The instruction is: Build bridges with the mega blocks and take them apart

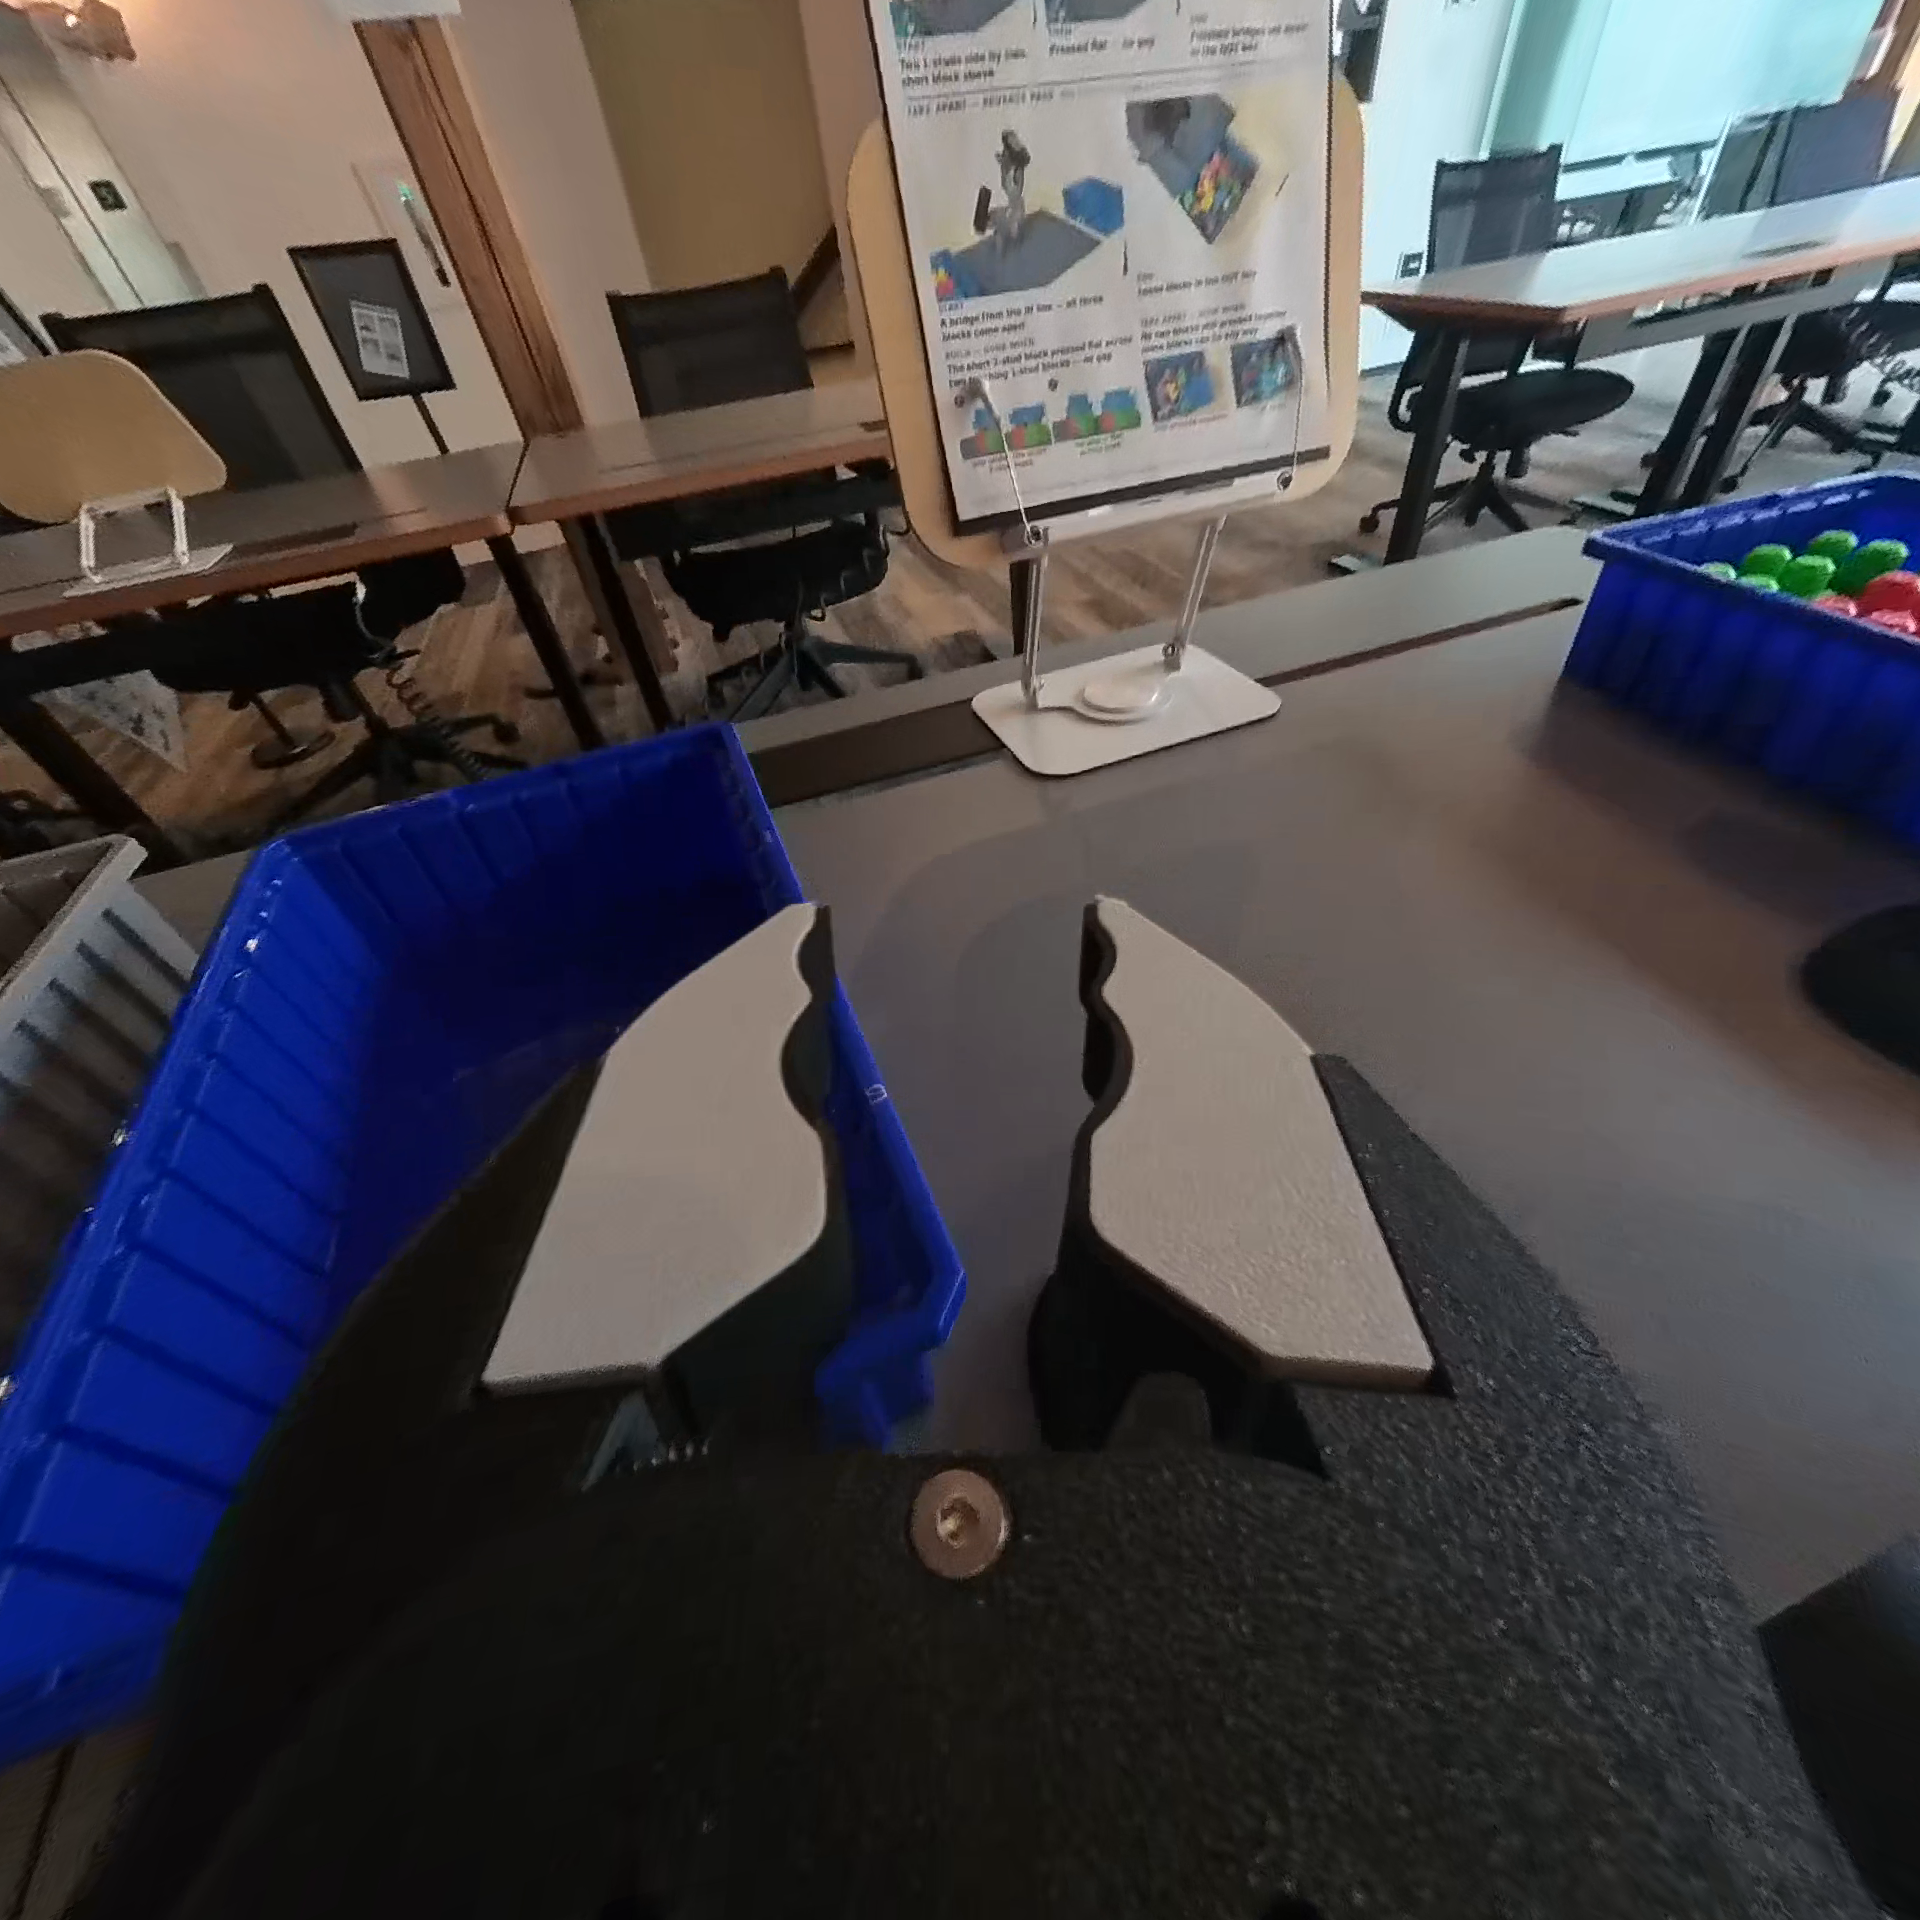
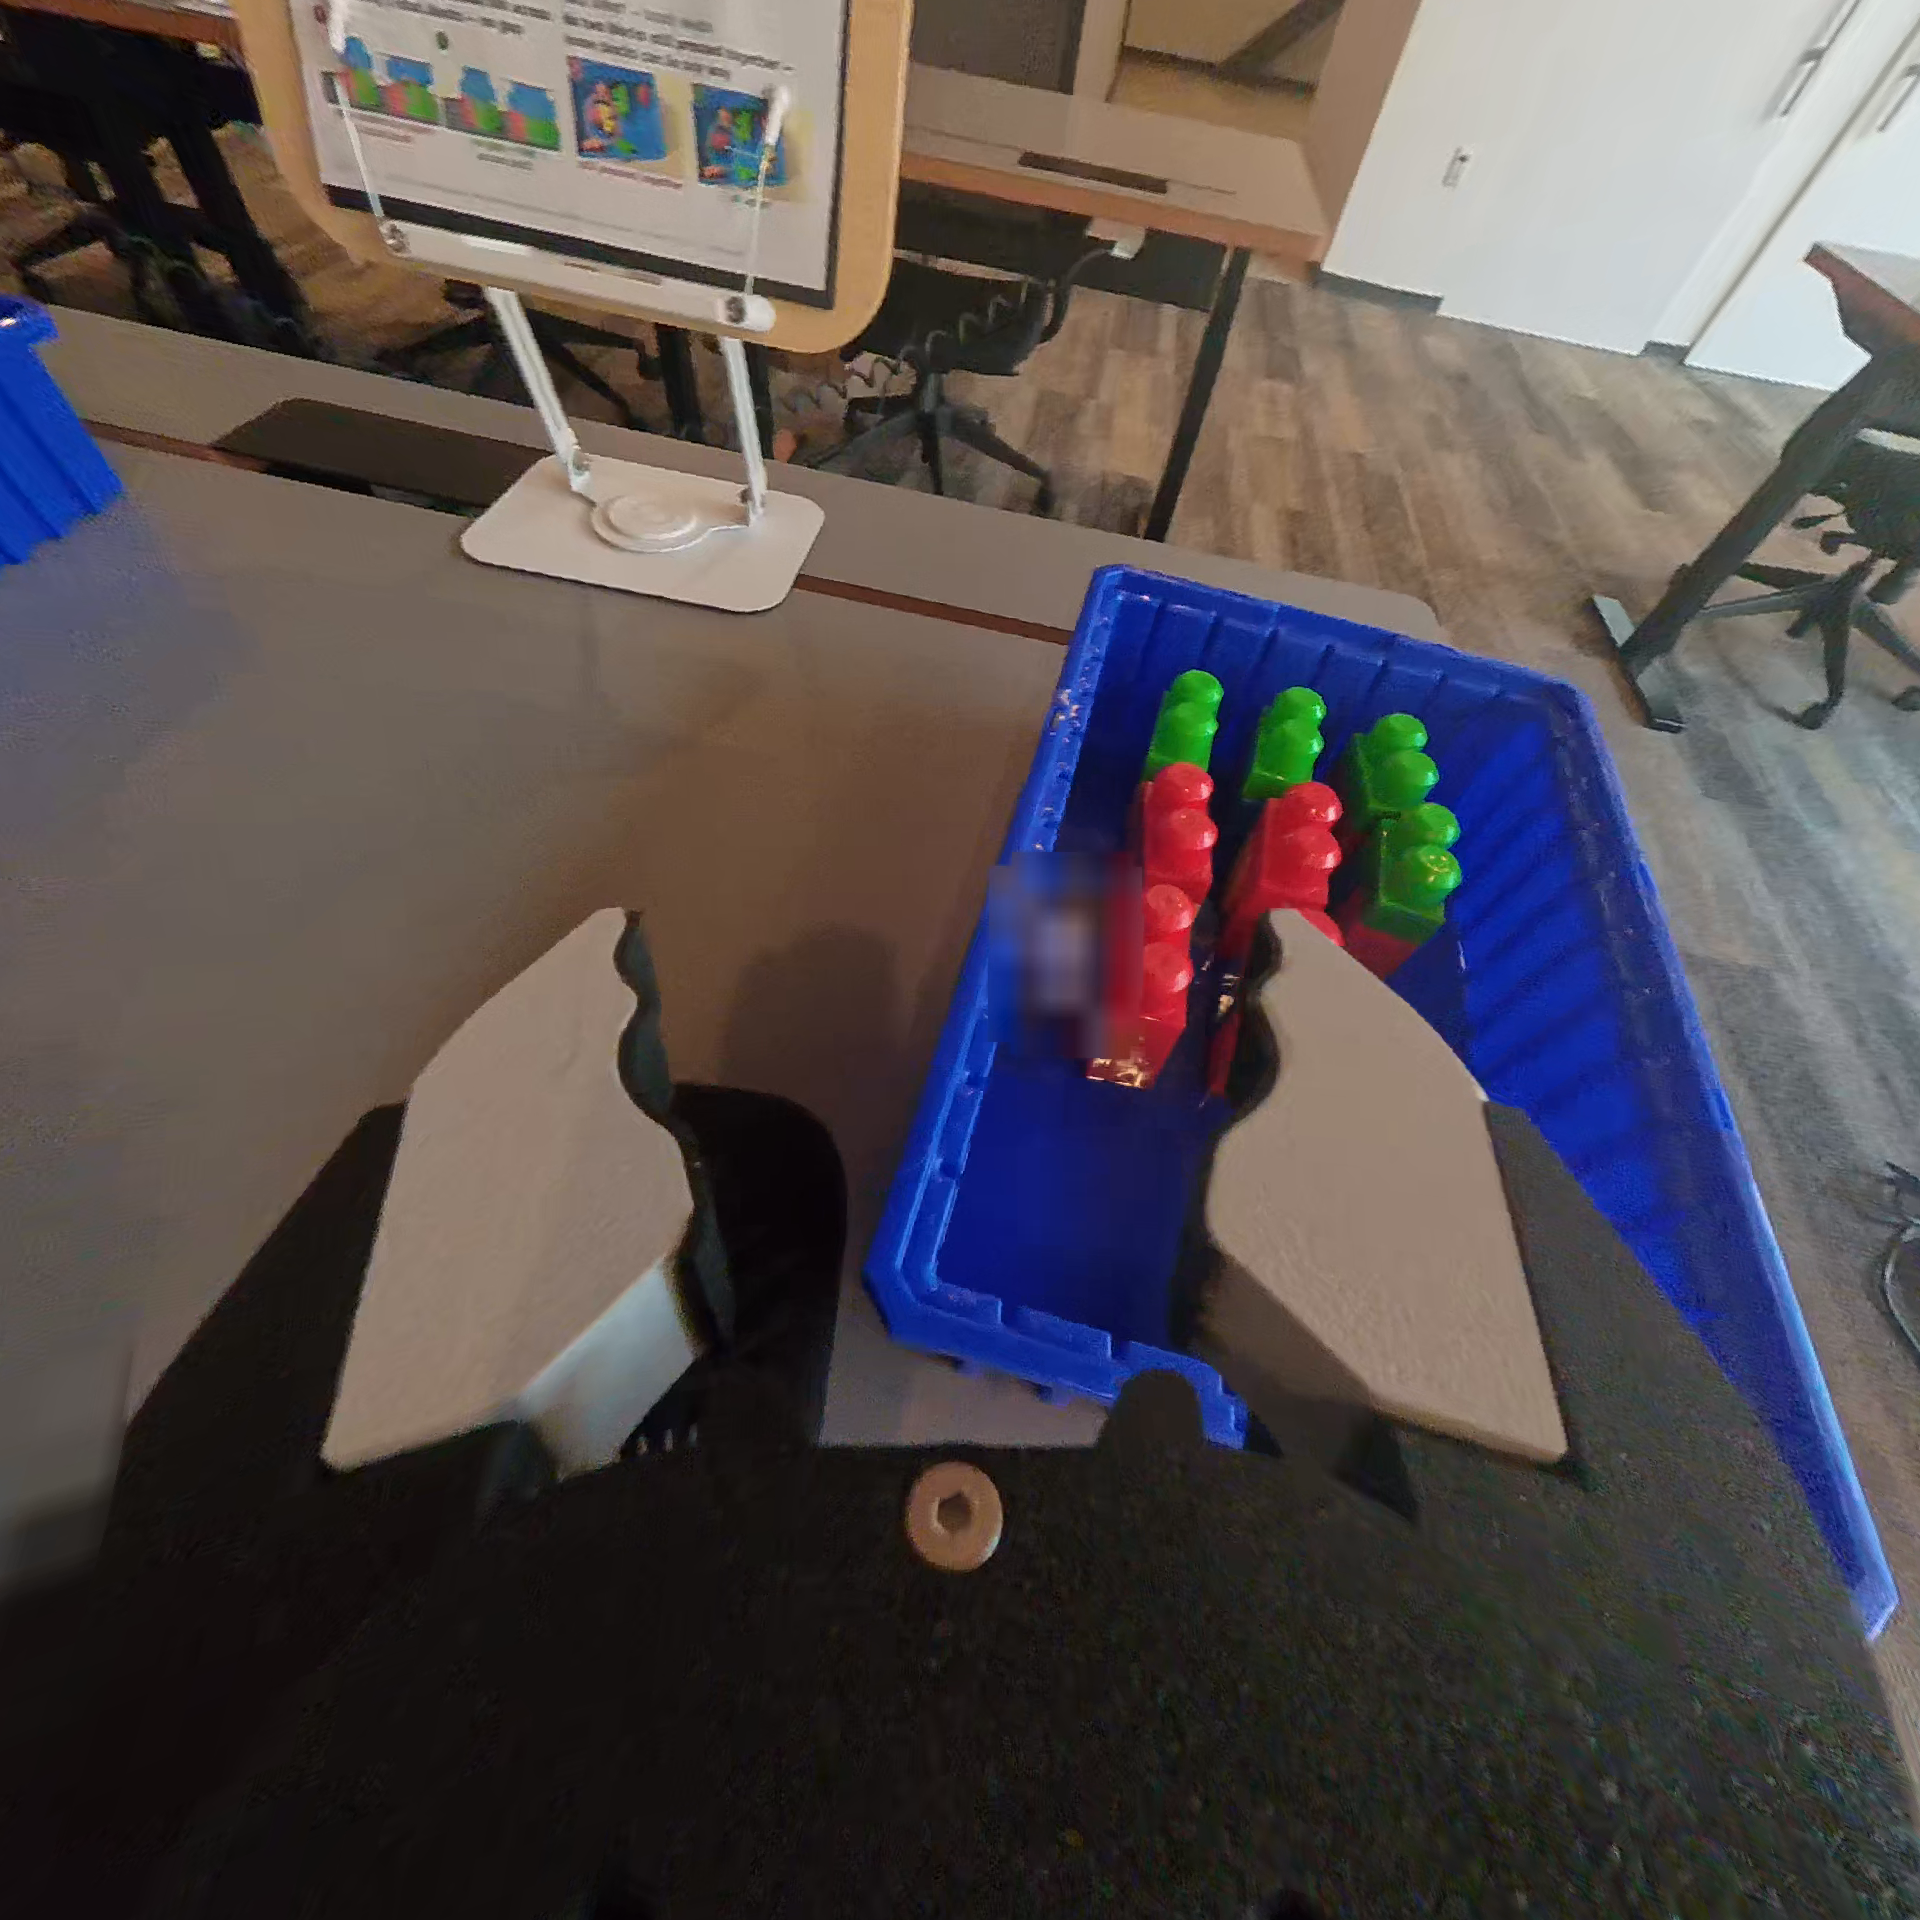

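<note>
The grey bench [image 2: 416,790] is seen carrying everything, and places are given from the instruction stand [image 2: 644,530] at its far edge. A printed sheet [image 1: 1112,260] with small photographs of blue bins and coloured blocks is held on the stand's wooden board; writing is borne by it, but it is not repeated here.

To the left of the stand, nearer the camera, a blue bin [image 1: 343,1091] is seen in the left wrist view; no blocks can be made out in the part of its interior that shows. To the right of the stand, a second blue bin [image 2: 1621,1039] is placed, and the mega blocks are kept inside it: green blocks [image 2: 1288,743] at the end nearer the stand, red blocks [image 2: 1174,862] just behind them. A blurred patch is laid over part of this bin's left wall.

The left claw [image 1: 956,940] is held spread apart with nothing between its fingers, one finger over the first bin's right wall and the other over bare bench. The right claw [image 2: 951,940] is likewise spread wide and empty, straddling the second bin's left wall; its right fingertip is seen just in front of the red blocks, though contact cannot be told.
</note>
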